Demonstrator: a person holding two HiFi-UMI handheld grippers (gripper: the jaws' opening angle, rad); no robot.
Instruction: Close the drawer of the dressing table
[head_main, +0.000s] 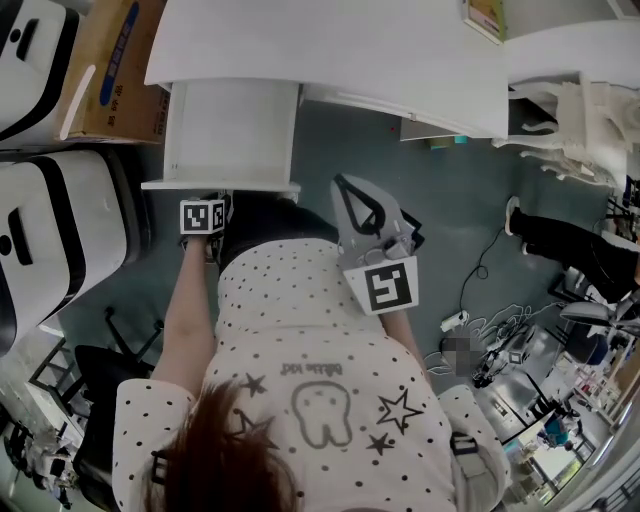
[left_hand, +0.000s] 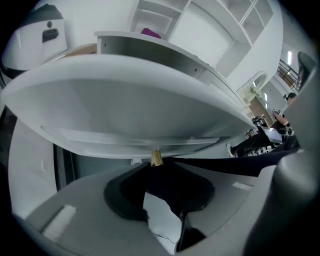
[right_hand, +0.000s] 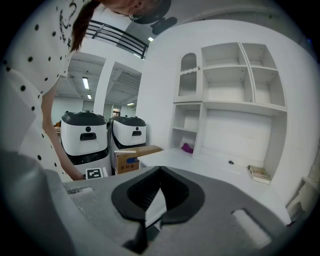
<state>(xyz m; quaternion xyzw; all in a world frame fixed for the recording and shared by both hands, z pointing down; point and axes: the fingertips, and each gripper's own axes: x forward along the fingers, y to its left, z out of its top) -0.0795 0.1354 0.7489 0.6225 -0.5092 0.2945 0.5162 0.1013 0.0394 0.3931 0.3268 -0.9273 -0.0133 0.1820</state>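
Observation:
The white dressing table runs along the top of the head view, and its drawer stands pulled out toward me. My left gripper sits right at the drawer's front panel, pointing steeply down. In the left gripper view the front panel fills the frame from below, and its small brass knob sits at the tips of the left gripper, whose jaws stand apart without pressing on it. My right gripper hangs to the right of the drawer, shut and holding nothing.
A cardboard box and white machines stand left of the drawer. A white chair, a person's legs and a power strip with cables occupy the floor at right. Shelves rise behind the tabletop.

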